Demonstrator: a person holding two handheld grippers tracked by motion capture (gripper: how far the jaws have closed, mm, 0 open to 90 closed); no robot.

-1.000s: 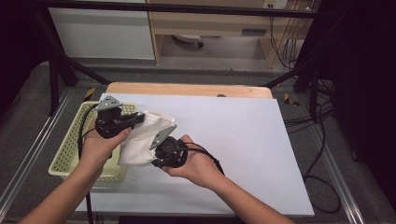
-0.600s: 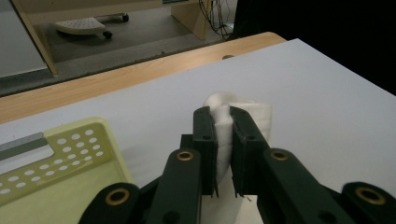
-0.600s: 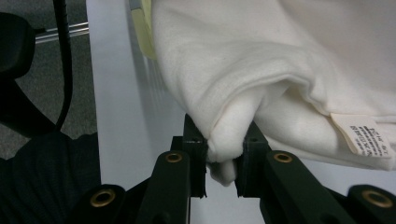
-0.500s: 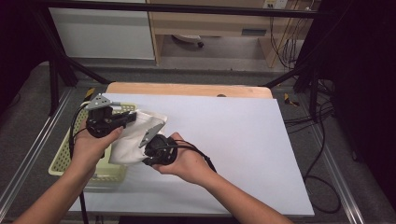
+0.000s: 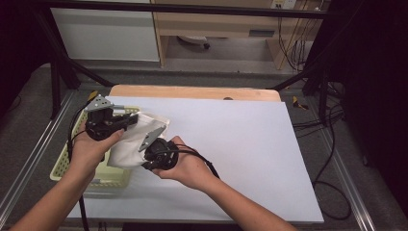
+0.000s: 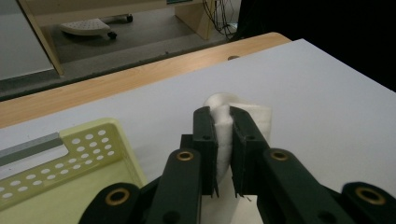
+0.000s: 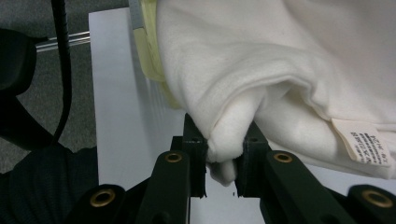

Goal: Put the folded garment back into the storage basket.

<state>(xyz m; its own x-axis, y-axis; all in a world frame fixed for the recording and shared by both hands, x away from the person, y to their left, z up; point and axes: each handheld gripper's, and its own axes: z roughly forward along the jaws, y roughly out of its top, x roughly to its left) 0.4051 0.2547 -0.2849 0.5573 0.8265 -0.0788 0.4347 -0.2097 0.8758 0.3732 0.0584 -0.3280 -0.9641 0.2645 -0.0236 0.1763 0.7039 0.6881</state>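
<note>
A folded white cloth [image 5: 131, 138] hangs between both grippers above the table's left side, over the edge of a pale yellow perforated basket [image 5: 65, 163]. My left gripper [image 5: 126, 120] is shut on the cloth's far edge; in the left gripper view the cloth [image 6: 223, 122] is pinched between the black jaws. My right gripper [image 5: 150, 155] is shut on the near edge. In the right gripper view a bunched fold of cloth [image 7: 226, 135] sits between the jaws, and a small sewn label [image 7: 364, 145] shows at the right.
The white table top [image 5: 240, 144] spreads out to the right, with a wooden strip [image 5: 192, 92] along its far edge. The basket [image 6: 60, 158] lies at the table's left edge. Cables [image 5: 332, 159] trail on the floor at the right.
Both hands have carried the cloth leftward toward the basket. The left gripper now sits over the basket's far corner, and the right gripper has followed it left.
</note>
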